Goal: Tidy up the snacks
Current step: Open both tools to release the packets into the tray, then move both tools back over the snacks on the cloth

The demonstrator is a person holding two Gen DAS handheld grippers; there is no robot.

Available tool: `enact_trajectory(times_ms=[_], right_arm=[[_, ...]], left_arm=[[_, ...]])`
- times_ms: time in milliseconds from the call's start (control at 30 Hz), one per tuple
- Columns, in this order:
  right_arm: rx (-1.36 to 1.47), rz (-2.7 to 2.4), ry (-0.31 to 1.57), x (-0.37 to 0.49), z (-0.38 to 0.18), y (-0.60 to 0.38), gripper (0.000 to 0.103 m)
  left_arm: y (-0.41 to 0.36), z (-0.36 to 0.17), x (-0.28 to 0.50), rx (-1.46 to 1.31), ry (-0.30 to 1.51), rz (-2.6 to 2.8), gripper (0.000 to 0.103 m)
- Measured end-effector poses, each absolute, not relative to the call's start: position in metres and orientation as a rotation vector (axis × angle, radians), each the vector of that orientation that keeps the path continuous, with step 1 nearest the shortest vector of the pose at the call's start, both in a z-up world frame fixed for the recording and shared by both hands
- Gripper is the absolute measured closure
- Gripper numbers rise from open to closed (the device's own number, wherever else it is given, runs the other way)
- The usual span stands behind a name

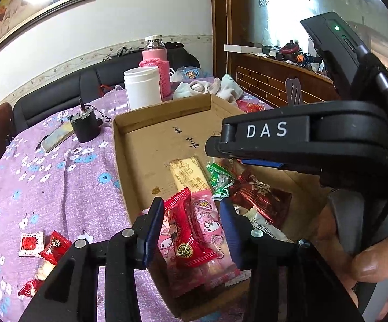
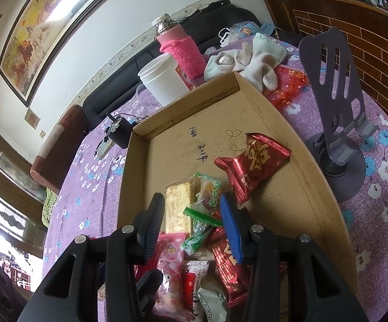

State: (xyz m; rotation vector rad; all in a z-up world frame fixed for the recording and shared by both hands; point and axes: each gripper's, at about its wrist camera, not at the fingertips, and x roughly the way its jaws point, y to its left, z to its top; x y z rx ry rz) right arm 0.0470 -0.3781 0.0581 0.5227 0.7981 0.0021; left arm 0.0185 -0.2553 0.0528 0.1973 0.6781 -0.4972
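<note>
One cardboard box [image 2: 288, 123], three snacks on cloth [image 1: 33, 244], both grippers' jaws released

Red snack packet [image 1: 187, 230] between parted fingers [image 1: 153, 230]

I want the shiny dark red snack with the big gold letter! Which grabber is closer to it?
Right. The right gripper hovers just short of the dark red packet in the cardboard box. The left gripper sits farther off, over the pink and red wrappers.
</note>
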Motion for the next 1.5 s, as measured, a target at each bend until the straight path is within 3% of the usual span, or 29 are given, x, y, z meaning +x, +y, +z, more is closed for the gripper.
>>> enact_trajectory(times_ms=[167,300,1133,1500], right_arm=[[0.523,0.001,0.801,0.048,0.058,-0.378,0.061],[0.524,0.000,0.803,0.048,0.057,-0.377,0.060],[0.524,-0.007,0.802,0.048,0.058,-0.378,0.060],[0.522,0.011,0.773,0.043,0.066,-0.376,0.060]], left_arm=[[-0.255,0.053,0.017,0.201,0.672,-0.496,0.058],[-0.255,0.054,0.016,0.203,0.663,-0.495,0.050],[-0.246,0.061,0.019,0.171,0.657,-0.481,0.050],[-0.194,0.090,0.027,0.054,0.741,-0.450,0.050]])
